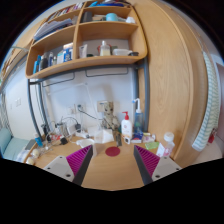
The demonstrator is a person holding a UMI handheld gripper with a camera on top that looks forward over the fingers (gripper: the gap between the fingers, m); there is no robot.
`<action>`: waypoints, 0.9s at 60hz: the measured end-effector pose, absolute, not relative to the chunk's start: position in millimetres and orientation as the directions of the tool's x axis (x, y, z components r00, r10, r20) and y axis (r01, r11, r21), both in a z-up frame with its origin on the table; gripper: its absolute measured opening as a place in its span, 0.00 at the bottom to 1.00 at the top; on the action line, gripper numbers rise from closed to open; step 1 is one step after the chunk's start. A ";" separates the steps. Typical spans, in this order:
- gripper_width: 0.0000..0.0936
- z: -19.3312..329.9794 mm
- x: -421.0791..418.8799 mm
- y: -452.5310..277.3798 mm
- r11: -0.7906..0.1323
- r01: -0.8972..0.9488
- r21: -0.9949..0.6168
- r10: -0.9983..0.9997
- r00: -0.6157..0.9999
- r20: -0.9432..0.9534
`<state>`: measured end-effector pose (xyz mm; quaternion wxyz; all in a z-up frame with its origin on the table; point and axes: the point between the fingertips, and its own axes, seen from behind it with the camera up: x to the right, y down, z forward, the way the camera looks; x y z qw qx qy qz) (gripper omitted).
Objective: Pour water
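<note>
My tongs [112, 163] are wide open w/ nothing between the pads [80, 158], hovering over the bare front strip of the wooden desk [110, 172]. Landmark = the white bottle w/ red cap [126, 127], standing upright beyond my fingers, near the back of the desk.

Just in front of it, toward me, lies a small dark red round thing [113, 152], maybe a lid or a low cup; can't tell which. Left of the bottle: a small boxy figure [103, 112], then clutter and cables further left. Right of it: more small containers, incl. an orange-capped one [167, 146], too small to ID. Above it, wooden shelves [85, 45] w/ bottles and boxes.

My read: still at the approach step, nothing grasped, no pour begun. The water vessel is prob. that bottle, but not sure. Next move, as I judge it: go fwd, centre fingers on the bottle body, close squarely, keep it upright on lift, avoid knocking neighbours.
</note>
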<state>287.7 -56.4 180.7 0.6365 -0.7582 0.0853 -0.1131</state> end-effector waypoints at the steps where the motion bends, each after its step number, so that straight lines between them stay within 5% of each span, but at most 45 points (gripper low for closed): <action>1: 0.90 176.1 293.2 -61.0 -0.183 0.008 -0.983 -0.285 0.957 0.061; 19: 0.90 90.2 453.2 -95.7 -0.204 -0.064 -0.977 -0.473 0.880 0.041; 36: 0.90 87.5 522.2 -31.6 -0.176 0.066 -0.982 -0.412 0.901 0.134; 39: 0.84 86.5 525.5 -20.5 -0.173 0.064 -0.983 -0.389 0.912 0.128; 47: 0.49 91.3 537.9 -3.9 -0.124 0.067 -0.990 -0.373 0.921 0.109; 54: 0.44 93.2 540.3 -0.1 -0.105 0.087 -0.991 -0.366 0.923 0.120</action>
